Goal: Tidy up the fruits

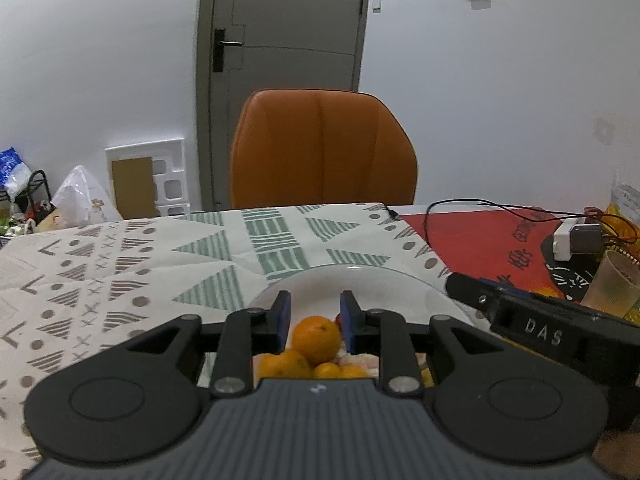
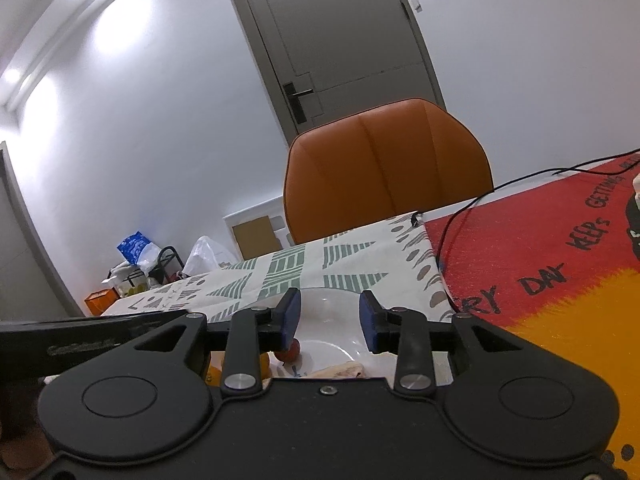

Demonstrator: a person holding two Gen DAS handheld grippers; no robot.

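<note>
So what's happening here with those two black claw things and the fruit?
A person holds a gripper in each hand over a white plate on a patterned tablecloth. The left gripper hovers with its jaws slightly apart above an orange that sits among smaller orange fruits. The right gripper is also open and empty, near a small red fruit. Nothing is gripped.

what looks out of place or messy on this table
A black cable trails loose across the red mat and onto the patterned tablecloth, near the white plate of oranges. Nothing looks spilled or damaged.
</note>
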